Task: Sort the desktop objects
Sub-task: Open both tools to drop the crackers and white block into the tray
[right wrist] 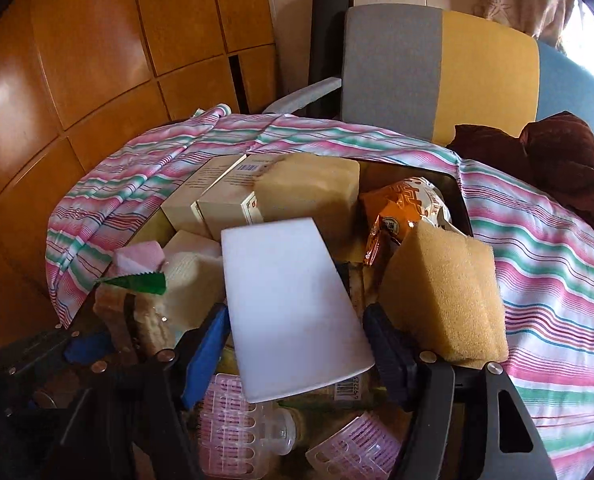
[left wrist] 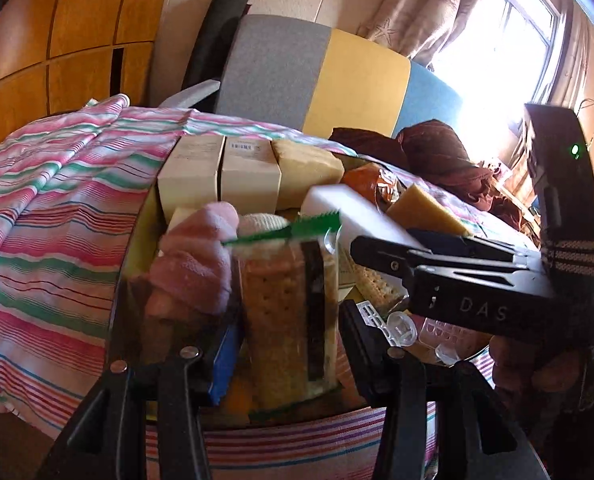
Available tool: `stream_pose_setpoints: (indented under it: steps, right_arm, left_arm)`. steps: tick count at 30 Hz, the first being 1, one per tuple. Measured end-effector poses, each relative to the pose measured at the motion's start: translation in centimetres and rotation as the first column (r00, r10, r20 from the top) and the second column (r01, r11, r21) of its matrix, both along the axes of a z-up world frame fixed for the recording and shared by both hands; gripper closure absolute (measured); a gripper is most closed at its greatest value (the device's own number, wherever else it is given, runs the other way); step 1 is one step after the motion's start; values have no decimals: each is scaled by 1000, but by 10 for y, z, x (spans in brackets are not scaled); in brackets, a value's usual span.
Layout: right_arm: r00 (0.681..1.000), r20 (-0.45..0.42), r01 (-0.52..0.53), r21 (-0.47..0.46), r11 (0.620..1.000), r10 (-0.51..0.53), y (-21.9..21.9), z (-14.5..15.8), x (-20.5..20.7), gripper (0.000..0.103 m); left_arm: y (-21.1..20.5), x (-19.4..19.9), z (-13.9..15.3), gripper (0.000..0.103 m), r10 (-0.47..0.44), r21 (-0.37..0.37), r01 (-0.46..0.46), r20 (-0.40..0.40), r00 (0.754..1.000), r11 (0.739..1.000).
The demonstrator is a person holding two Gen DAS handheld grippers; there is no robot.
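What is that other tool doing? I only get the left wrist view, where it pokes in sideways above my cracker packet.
Observer: The right gripper is shut on a flat white foam block, blue pads pressing both long edges.
Operator: Anything under it?
Observer: Pink plastic hair rollers lie beneath the block; your view lacks them.
Operator: And the yellow lump?
Observer: A thick, coarse yellow sponge, creased down its middle, right of the block.

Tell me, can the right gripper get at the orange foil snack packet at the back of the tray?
Probably not yet. The right gripper is shut on the white foam block, and the yellow sponge stands between it and the orange foil snack packet.
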State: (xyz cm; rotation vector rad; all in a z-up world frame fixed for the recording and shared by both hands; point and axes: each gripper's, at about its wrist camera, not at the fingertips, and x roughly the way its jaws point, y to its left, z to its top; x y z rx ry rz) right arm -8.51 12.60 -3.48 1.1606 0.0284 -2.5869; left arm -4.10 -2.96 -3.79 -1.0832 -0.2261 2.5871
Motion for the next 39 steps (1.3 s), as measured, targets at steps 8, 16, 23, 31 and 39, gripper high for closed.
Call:
stream_pose_setpoints:
  steps: [8, 16, 23, 31, 39]
  right_arm:
    - [1000, -28, -3, -13, 1000, 2, 3, 4, 8, 33]
    - [999, -28, -33, 38, 999, 34, -5, -3, 6, 34]
    - [996, -88, -29, 26, 999, 31, -4, 16, 28, 34]
    - [985, -168, 30, 17, 999, -27, -2, 37, 64, 12]
    - [972, -209, 115, 17, 993, -109, 2, 43, 95, 0]
  left_arm:
    - [-6, 12, 18, 54, 29, -18, -30, -81, 996, 999]
    - [6, -4, 10, 54, 11, -37, -12, -30, 999, 999]
    - [-2, 5, 22, 42, 49, -18, -51, -68, 996, 999]
    - [-12, 28, 37, 34, 155, -102, -166, -113, 982, 981]
    - [-6, 48, 47, 34, 177, -155, -195, -122, 977, 969]
